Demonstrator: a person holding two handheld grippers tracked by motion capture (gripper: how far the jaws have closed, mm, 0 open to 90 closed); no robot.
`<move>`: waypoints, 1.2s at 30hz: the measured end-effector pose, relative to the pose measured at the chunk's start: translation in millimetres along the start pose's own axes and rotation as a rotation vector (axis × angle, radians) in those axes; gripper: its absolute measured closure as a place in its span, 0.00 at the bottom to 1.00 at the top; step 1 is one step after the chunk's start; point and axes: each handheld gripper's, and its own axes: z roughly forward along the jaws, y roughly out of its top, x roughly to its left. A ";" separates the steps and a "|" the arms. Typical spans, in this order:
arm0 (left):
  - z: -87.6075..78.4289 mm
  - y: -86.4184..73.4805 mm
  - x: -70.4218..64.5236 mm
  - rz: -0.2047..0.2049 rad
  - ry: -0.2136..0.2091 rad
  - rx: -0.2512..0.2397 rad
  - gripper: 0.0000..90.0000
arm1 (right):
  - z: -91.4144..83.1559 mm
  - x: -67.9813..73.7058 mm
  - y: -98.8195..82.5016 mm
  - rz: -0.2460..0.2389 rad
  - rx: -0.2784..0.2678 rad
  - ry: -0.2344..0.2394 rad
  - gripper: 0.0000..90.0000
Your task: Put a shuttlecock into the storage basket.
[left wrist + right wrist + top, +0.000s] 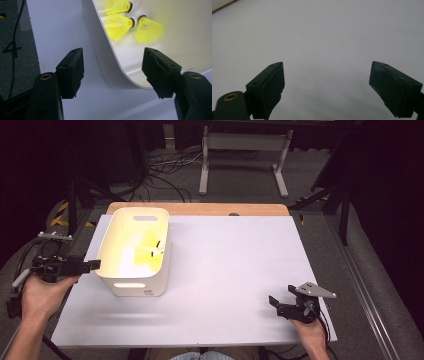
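Inside the white plastic rectangular bin, which stands toward the left of the white table, lie three yellow mesh-skirted shuttlecocks with black caps, gathered against its floor, apparently so they stay collected in one container. Just left of the bin, the left gripper is held level, pointing at its near corner, fingers spread wide with the rim between them untouched, seemingly ready to grasp the wall. Well right of the bin, the right gripper rests low over bare table, fingers apart, empty.
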 end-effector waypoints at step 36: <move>-2.4 -25.6 15.7 -0.066 0.001 -0.042 0.39 | 0.5 0.7 0.0 -0.003 0.003 -0.002 0.15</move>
